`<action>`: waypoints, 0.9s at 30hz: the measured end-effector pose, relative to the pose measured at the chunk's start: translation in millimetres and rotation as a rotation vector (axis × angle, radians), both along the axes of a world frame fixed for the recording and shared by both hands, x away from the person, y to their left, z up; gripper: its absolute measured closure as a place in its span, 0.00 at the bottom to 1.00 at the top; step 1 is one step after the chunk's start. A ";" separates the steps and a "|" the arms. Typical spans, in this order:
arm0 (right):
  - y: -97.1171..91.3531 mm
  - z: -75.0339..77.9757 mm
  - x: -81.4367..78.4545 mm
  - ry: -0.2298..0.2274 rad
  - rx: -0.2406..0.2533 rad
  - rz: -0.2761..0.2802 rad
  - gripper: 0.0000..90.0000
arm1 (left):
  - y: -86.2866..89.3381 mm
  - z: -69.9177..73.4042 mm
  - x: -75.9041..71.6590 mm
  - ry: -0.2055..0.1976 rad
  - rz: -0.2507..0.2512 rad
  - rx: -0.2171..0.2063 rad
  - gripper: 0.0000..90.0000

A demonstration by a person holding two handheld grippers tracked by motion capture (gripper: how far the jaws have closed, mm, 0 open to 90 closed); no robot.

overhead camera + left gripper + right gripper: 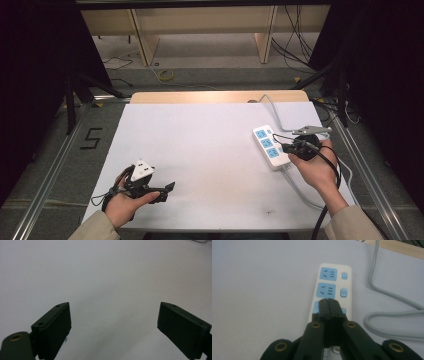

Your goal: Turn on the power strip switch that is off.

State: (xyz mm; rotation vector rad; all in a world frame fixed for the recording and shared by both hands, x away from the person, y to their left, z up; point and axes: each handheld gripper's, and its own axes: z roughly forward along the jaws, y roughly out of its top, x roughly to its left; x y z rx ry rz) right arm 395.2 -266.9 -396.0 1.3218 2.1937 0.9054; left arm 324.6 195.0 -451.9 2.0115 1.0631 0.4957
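Landmark: we take the power strip [270,145], lying on the table [200,150] at its right side;
Cable [384,300]: right of the strip;
Right gripper [329,305]: over the strip's near end;
Left gripper [169,188]: far left, nearer us

place: lab | signs: black curtains [30,75], metal frame [45,175], floor cables [295,45]

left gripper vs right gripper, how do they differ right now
The left gripper has its black jaws spread wide with nothing between them; the right gripper has its jaws pressed together, also on nothing. The left gripper is over bare white table; the right gripper's tips are over the near end of the white power strip with blue sockets. Both are black, two-jawed and hand-held.
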 end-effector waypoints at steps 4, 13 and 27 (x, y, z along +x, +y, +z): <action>-0.2 0.3 1.9 0.001 0.001 -0.001 1.00 | -0.2 -0.2 0.2 0.003 0.002 -0.002 0.13; 1.6 0.9 5.8 0.005 -0.002 -0.002 1.00 | -0.3 -0.1 0.1 0.003 0.001 -0.002 0.13; 0.1 0.8 13.0 0.014 -0.003 -0.011 1.00 | -0.9 -0.3 0.2 0.006 0.000 -0.004 0.13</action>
